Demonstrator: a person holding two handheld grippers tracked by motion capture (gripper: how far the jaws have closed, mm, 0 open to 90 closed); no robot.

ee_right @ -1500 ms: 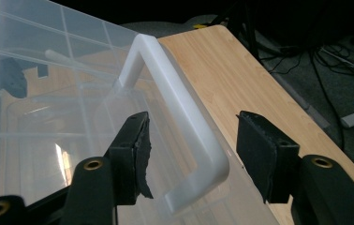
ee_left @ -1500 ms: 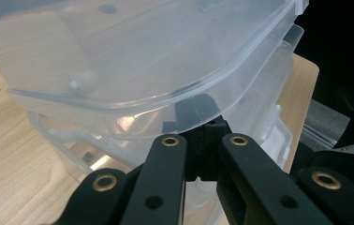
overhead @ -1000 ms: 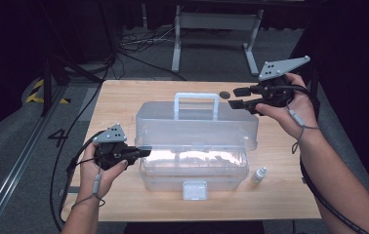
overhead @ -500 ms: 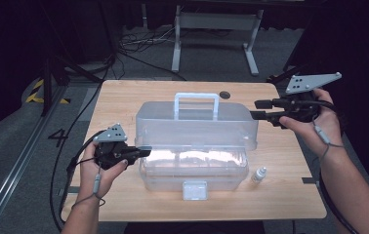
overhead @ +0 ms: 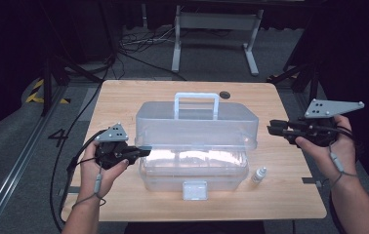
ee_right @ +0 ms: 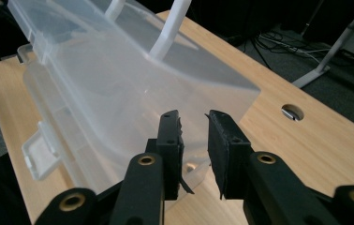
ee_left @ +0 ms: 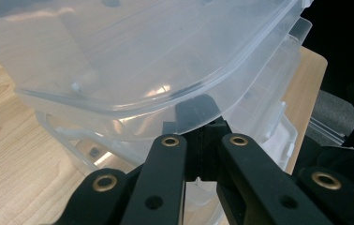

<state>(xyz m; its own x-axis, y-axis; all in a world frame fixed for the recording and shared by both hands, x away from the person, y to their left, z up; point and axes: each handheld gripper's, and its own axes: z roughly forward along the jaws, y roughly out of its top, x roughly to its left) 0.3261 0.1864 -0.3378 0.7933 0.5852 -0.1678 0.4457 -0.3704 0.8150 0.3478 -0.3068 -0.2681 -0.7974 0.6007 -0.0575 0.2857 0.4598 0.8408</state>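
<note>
A clear plastic toolbox stands mid-table, its lid [overhead: 197, 124] with a white handle [overhead: 195, 103] lifted slightly off the base [overhead: 192, 170]. My left gripper [overhead: 146, 151] is shut, its tips pushed in under the lid's rim at the box's left end; in the left gripper view the gripper [ee_left: 198, 126] sits beneath the lid [ee_left: 142, 56]. My right gripper [overhead: 272, 128] hovers off the box's right end, apart from it. Its jaws have just been closing; in the right gripper view the gripper [ee_right: 194, 122] still shows a narrow gap with nothing in it, pointing at the lid [ee_right: 119, 75].
A small white bottle [overhead: 258, 175] stands on the wooden table [overhead: 124, 97] by the box's front right corner. The box's front latch [overhead: 195, 190] hangs down loose. A cable hole [overhead: 225, 94] sits behind the box. Stand legs and cables lie beyond the far edge.
My right gripper has moved right and toward the near side, away from the box's back right corner, and its jaws have narrowed. The left gripper and the box have stayed put.
</note>
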